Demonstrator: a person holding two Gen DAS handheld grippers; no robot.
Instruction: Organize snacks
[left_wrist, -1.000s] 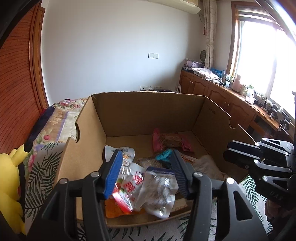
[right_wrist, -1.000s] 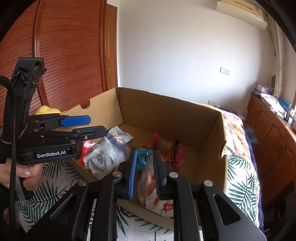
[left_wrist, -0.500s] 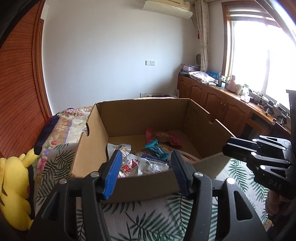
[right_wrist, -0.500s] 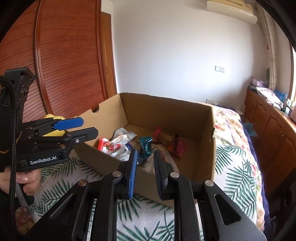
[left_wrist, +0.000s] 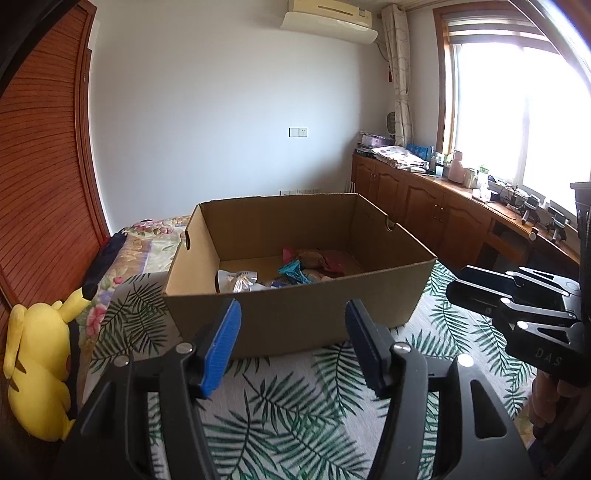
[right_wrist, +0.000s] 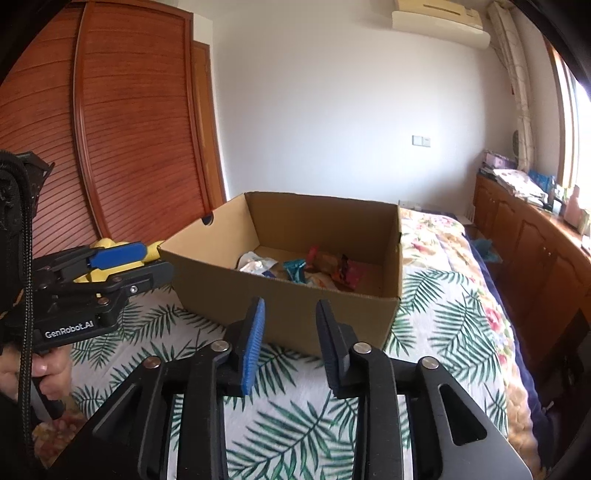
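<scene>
While both grippers hang short of the box (left_wrist: 295, 317) with nothing in either, the chief risks lie in the next reach, and they run from left to right. At far left a yellow plush (left_wrist: 37, 369) lies on the leaf-print bedspread (left_wrist: 295, 424), near the left gripper (left_wrist: 293, 343); a wide swing on that side could knock it. That gripper's jaws stand wide and are opening, empty, with only the box's near wall seen between them. The wall is tall and thin, so a low approach could catch its rim and push the box across the soft cover, or tip it. Inside, the snacks (right_wrist: 295, 267) lie in a loose pile on the floor of the box: a silver pouch (left_wrist: 236, 280) at left, a teal wrapper (left_wrist: 293, 269) in the middle, red and orange packs (right_wrist: 340, 269) at right. They overlap and look slick, so a pinch may lift two at once or slip off. The right gripper (right_wrist: 290, 339) has narrower jaws, also opening and empty; if they stay narrow, a fat pouch may be nudged aside rather than taken. Working side by side, both tools could clash over the box.
</scene>
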